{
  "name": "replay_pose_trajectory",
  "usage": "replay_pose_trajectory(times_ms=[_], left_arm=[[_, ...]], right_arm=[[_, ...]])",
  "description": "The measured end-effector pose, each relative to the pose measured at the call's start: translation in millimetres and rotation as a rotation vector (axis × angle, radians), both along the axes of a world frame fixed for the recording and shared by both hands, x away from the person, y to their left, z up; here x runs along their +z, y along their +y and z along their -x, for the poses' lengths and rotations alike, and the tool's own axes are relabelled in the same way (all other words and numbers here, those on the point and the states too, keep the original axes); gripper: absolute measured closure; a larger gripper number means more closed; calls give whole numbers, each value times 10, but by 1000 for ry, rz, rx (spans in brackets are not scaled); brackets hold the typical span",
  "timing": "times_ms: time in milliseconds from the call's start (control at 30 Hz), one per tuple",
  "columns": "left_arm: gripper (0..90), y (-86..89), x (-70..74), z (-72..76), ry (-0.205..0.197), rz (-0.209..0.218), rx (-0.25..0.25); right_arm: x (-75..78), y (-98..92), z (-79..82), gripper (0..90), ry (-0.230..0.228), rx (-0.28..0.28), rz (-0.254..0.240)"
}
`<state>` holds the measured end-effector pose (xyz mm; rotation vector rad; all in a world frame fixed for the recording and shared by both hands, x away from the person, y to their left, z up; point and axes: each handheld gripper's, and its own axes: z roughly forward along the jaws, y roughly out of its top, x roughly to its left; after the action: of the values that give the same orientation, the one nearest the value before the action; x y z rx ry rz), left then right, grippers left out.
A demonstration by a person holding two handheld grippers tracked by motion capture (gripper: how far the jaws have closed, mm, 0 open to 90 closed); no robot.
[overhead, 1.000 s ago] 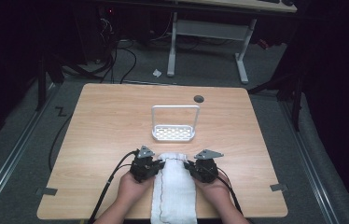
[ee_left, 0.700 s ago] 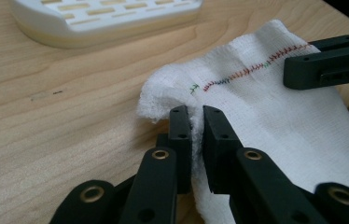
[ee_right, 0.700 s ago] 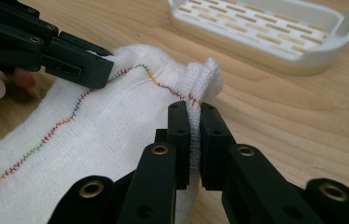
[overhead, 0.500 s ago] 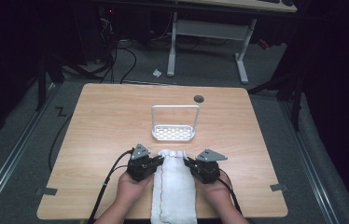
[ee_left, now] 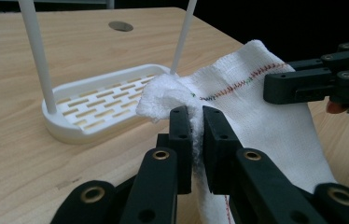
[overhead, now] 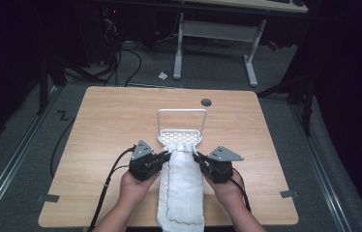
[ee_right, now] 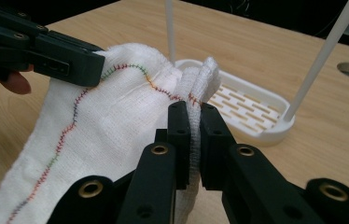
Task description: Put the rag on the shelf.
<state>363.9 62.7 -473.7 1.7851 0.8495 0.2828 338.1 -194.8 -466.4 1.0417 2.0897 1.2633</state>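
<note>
A white cloth (overhead: 183, 188) with coloured stitching lies folded lengthwise at the table's near edge and hangs over it. My left gripper (overhead: 165, 157) is shut on the cloth's far left corner (ee_left: 196, 123). My right gripper (overhead: 197, 158) is shut on the far right corner (ee_right: 193, 116). Both lift the far end a little off the wood. That end reaches the near rim of a white slotted rack (overhead: 181, 137) with a tall hoop handle (ee_left: 35, 51). In the right gripper view the rack base (ee_right: 252, 109) sits just beyond the cloth.
The wooden table (overhead: 111, 125) has a round cable hole (overhead: 206, 102) near its far edge. Cables trail from both grippers off the near side. Beyond the table stand a desk frame (overhead: 213, 34) and floor cables. Bare wood lies left and right of the rack.
Both grippers have carried the cloth's far end a little forward, so it now meets the rack's near rim. The hands stay the same distance apart.
</note>
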Motion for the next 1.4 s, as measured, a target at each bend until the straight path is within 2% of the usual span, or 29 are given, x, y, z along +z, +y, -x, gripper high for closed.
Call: replay_pose_trajectory(times_ms=[233,433,800,967,1200,1233,1267,1400], left_arm=[[832,44,197,-5,-47,49,17],[833,61,378,18,-95,66,23],[834,60,657,36,-160,80,20],[834,57,858,59,-209,80,16],[836,40,1093,31,-262,92,9],[836,40,1093,31,-262,92,9],[835,44,1172,14,-279,89,9],[835,49,1323,-51,-302,95,14]], right_arm=[[206,19,-19,850,-49,-3,-21],[391,26,-1,850,-98,-8,-45],[652,22,42,850,-167,-4,-71],[813,13,58,850,-205,-7,-86],[1042,12,50,850,-247,-7,-108],[1083,8,44,850,-255,-9,-109],[1127,2,35,850,-264,-10,-111],[1294,-19,-2,850,-288,-16,-122]])
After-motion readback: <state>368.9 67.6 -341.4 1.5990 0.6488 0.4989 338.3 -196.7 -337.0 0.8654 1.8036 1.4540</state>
